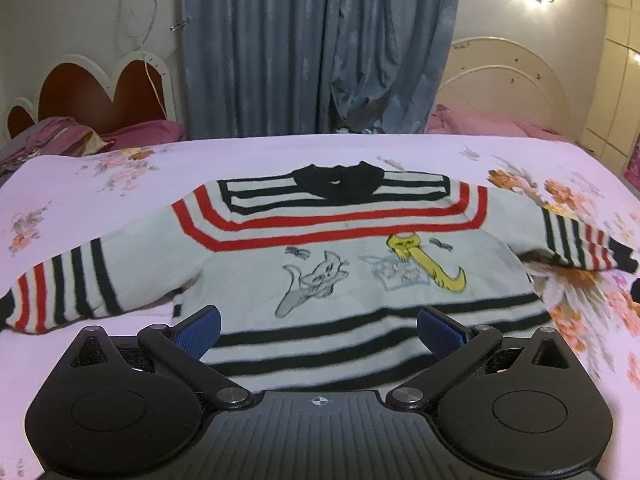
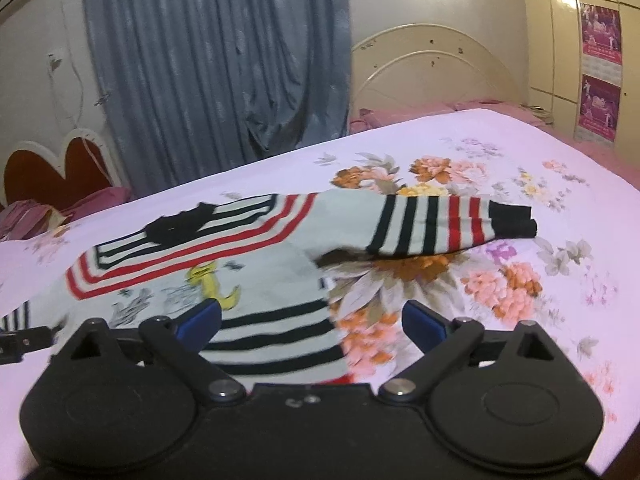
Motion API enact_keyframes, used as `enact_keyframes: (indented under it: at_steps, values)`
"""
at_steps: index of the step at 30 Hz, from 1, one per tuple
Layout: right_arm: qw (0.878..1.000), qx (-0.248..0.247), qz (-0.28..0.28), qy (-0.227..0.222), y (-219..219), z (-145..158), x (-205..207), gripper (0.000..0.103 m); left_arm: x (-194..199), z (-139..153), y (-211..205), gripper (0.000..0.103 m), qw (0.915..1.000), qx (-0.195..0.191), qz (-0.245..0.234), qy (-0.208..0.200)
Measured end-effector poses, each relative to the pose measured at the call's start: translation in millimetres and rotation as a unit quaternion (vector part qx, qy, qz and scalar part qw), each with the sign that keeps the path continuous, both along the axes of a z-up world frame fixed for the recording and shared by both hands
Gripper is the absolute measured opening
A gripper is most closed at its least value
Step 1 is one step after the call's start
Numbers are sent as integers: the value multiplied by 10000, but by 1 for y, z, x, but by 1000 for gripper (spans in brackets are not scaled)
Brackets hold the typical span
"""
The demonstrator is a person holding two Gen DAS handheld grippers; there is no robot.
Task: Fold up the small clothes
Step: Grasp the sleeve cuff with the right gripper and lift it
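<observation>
A small white sweater (image 1: 320,256) with red and black stripes, a black collar and cat pictures lies flat, front up, on the bed, both sleeves spread. My left gripper (image 1: 319,330) is open and empty, hovering over the striped hem near its middle. My right gripper (image 2: 312,326) is open and empty over the sweater's (image 2: 256,268) right hem corner. The right sleeve (image 2: 436,226) stretches out ahead of it. The left gripper's body (image 2: 24,342) shows at the left edge of the right wrist view.
The bed has a pink floral sheet (image 1: 580,208). Blue curtains (image 1: 316,48) hang behind it. A red heart-shaped headboard (image 1: 100,92) stands at left, a cream headboard (image 1: 508,80) at right. Pink pillows (image 1: 140,132) lie at the far side.
</observation>
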State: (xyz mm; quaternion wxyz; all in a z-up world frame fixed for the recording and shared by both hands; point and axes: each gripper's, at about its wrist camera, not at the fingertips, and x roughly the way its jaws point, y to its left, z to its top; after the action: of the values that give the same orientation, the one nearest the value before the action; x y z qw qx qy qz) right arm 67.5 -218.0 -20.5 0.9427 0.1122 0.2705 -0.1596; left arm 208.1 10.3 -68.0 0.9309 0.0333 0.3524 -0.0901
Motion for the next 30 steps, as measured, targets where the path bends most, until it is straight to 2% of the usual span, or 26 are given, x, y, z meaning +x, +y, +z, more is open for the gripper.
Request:
enact_keyframes:
  at_steps: [4, 12, 18, 24, 28, 30]
  values:
    - [9996, 175, -143, 177, -44, -13, 22, 83, 23, -14, -25, 103, 9999, 25, 73, 72]
    - [9947, 556, -751, 429, -142, -43, 51, 73, 63, -42, -80, 103, 9997, 185, 52, 175]
    - [9847, 1138, -1222, 494, -211, -68, 68, 66, 78, -54, -103, 103, 9990, 280, 43, 335]
    - [9773, 1443, -1485, 436, -249, -83, 89, 63, 89, -59, -106, 103, 9983, 431, 158, 357]
    - [9714, 1612, -1678, 463, -269, -96, 102, 50, 96, -63, -103, 103, 9979, 459, 255, 381]
    - [9702, 1633, -1760, 328, -274, -99, 104, 46, 98, -64, -101, 103, 9978, 475, 241, 385]
